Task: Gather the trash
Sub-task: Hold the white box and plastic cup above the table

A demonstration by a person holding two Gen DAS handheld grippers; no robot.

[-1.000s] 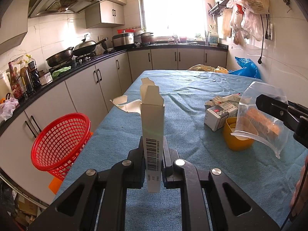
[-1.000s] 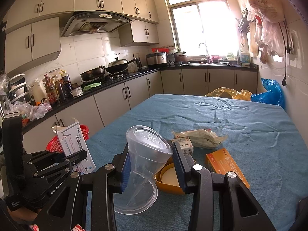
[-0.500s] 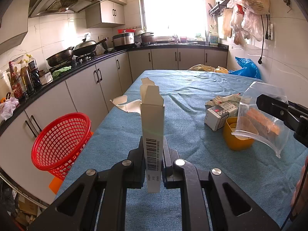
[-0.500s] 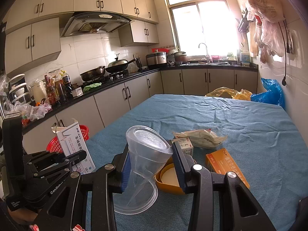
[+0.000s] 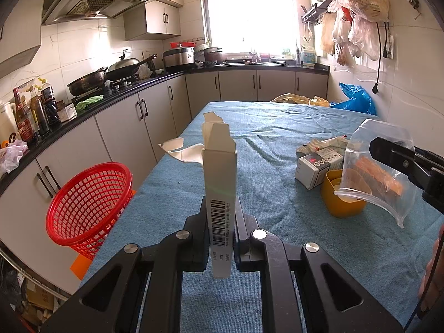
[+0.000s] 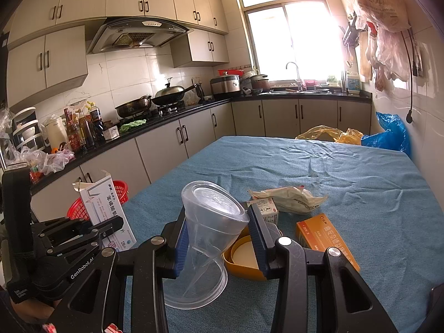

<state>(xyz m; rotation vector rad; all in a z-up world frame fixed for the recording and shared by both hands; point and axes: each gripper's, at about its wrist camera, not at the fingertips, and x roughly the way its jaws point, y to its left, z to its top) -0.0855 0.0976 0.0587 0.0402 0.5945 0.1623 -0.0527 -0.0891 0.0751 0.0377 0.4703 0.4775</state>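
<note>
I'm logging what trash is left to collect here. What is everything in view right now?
Flat white cardboard box: 1, white, in left gripper.
Clear crushed plastic cup: 1, transparent, in right gripper.
Yellow round tub: 1, yellow, on table.
Orange medicine box: 1, orange, on table.
Small white carton: 1, white, beside tub.
Crumpled white wrapper: 1, behind carton.
Torn white cardboard: 1, table's edge.
Red mesh basket: 1, red, beside table.
Blue tablecloth: 1.
Left gripper: shut on box.
Right gripper: shut on cup.
</note>
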